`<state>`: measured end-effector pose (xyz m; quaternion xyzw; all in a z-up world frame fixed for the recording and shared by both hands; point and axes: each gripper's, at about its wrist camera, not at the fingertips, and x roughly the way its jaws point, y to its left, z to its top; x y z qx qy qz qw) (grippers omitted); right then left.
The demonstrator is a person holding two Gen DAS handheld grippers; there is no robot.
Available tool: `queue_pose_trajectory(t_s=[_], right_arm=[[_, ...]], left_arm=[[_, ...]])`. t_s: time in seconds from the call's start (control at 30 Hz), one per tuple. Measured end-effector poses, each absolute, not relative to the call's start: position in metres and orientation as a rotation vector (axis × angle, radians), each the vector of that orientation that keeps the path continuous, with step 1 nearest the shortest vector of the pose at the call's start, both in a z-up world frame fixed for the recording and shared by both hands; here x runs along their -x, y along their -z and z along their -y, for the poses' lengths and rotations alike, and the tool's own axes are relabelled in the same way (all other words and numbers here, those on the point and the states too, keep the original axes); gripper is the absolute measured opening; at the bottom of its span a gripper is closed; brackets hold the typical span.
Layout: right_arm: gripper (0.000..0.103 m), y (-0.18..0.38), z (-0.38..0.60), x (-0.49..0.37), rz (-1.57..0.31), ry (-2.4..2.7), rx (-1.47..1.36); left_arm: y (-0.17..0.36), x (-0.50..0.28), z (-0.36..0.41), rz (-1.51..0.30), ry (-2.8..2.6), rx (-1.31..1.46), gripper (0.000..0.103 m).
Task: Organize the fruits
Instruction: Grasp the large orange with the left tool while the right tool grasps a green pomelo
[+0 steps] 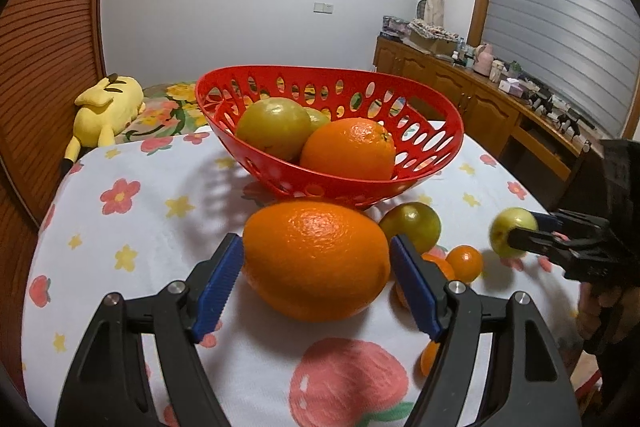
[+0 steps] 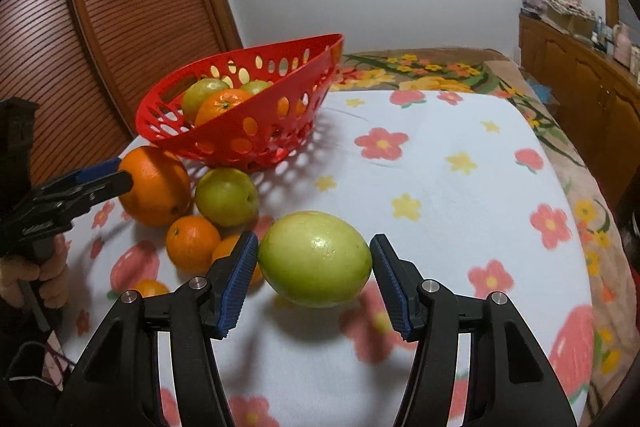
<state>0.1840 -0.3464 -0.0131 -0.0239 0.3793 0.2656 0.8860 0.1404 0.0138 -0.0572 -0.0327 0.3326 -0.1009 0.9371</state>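
Note:
A red perforated basket stands on the flowered table and holds an orange and two green fruits. My left gripper is shut on a big orange, which also shows in the right wrist view, in front of the basket. My right gripper is shut on a green fruit, also visible in the left wrist view, held just above the cloth. Another green fruit and small tangerines lie between the two grippers.
The table carries a white cloth with flowers and strawberries. A yellow plush toy lies on the bed behind the table at left. A wooden sideboard with clutter runs along the right wall. A slatted wooden door stands left.

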Motion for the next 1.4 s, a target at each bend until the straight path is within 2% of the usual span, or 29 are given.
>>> queue_pose_trajectory(t_s=[0.37, 0.73, 1.1, 1.2, 1.4], right_arm=[[0.059, 0.028, 0.358, -0.162, -0.794, -0.532, 0.033], [0.060, 0.030, 0.351, -0.153, -0.756, -0.515, 0.093], [0.060, 0.030, 0.351, -0.152, -0.751, -0.518, 0.099], [0.060, 0.031, 0.351, -0.152, -0.753, -0.519, 0.097], [0.060, 0.031, 0.352, -0.152, -0.753, -0.520, 0.096]], left_arm=[[0.066, -0.154, -0.012, -0.723, 0.166, 0.028, 0.089], [0.076, -0.169, -0.018, -0.787, 0.212, 0.082, 0.095], [0.087, -0.179, -0.011, -0.833, 0.267, 0.117, 0.096], [0.086, -0.177, -0.013, -0.824, 0.287, 0.130, 0.091], [0.085, -0.169, -0.016, -0.820, 0.285, 0.122, 0.089]])
